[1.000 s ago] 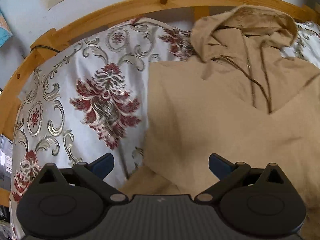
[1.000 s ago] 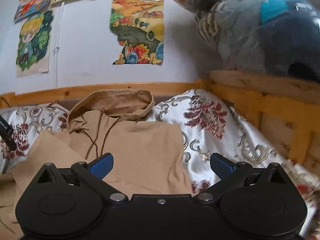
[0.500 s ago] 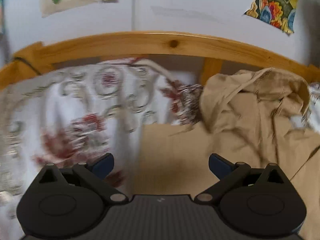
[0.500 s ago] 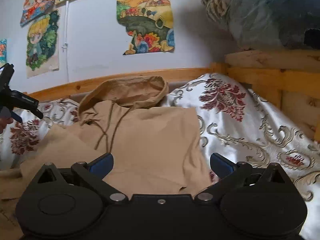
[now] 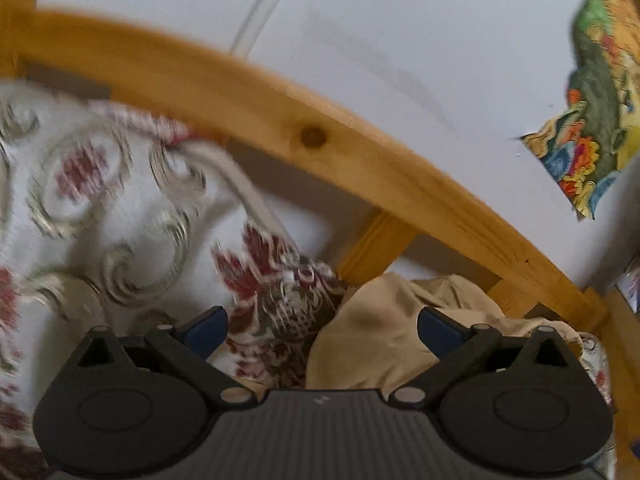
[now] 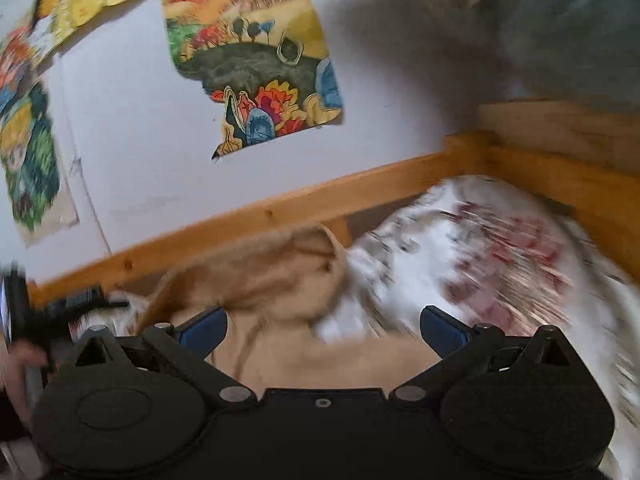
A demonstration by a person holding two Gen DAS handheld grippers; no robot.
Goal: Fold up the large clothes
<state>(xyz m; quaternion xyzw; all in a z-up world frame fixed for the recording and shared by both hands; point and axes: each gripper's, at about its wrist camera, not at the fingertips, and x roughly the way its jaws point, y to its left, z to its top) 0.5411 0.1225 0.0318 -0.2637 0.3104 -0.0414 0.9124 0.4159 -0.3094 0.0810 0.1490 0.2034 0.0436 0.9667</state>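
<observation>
Both tools gape, gripping nothing; hoodie (image 6: 280, 292) lies at twelve o'clock of right tool (image 6: 323, 329), at two o'clock of left tool (image 5: 322, 327).

Left gripper (image 5: 322, 326): jaws spread wide, nothing between blue fingertips (image 5: 206, 328), tilted up. Right gripper (image 6: 323, 327): jaws spread wide, empty, raised. In right wrist view, left gripper (image 6: 76, 304) at far left edge, blurred, hand (image 6: 18, 364) below it.
</observation>
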